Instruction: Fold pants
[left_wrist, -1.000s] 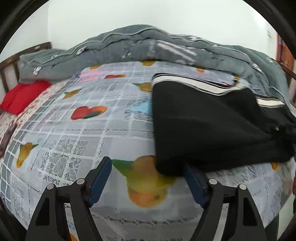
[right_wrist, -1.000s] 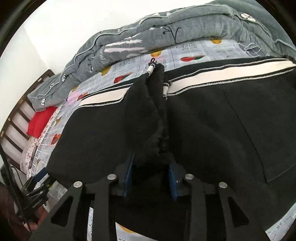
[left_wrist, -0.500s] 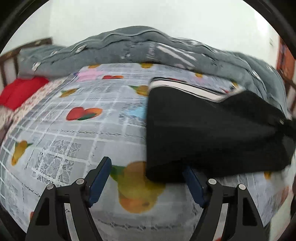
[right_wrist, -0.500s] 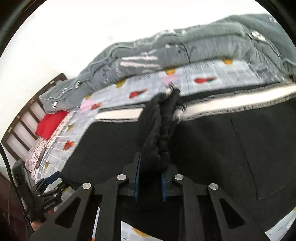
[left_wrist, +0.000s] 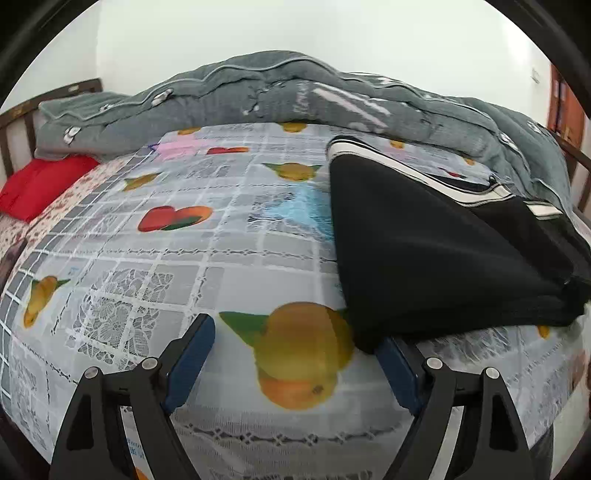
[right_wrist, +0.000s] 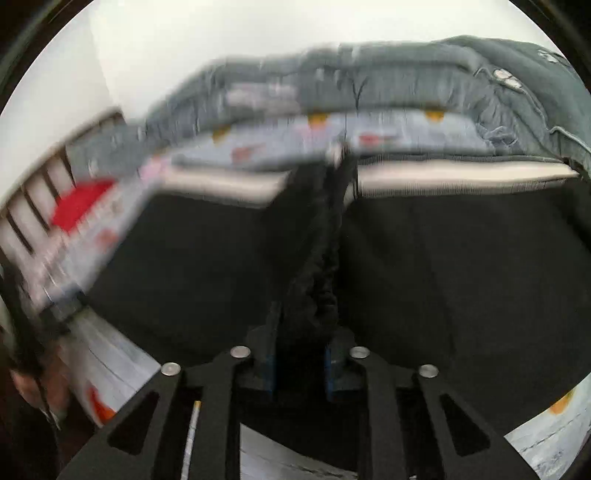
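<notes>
— On the bed (left_wrist: 192, 258), where are the pants (left_wrist: 436, 258)?
— Lying on its right side. Right gripper (right_wrist: 299, 365) pinches a bunched fold; left gripper (left_wrist: 295, 354), just widened, spread wide, grips nothing.

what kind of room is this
Most likely a bedroom. The black pants lie on a bed with a fruit-print sheet, a bunched grey quilt runs along the far side by the wall, and a wooden bed frame shows at the left edge.

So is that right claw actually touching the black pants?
Touching. In the right wrist view, the right claw has just closed further and its pads pinch a bunched ridge of the black pants between them.
</notes>
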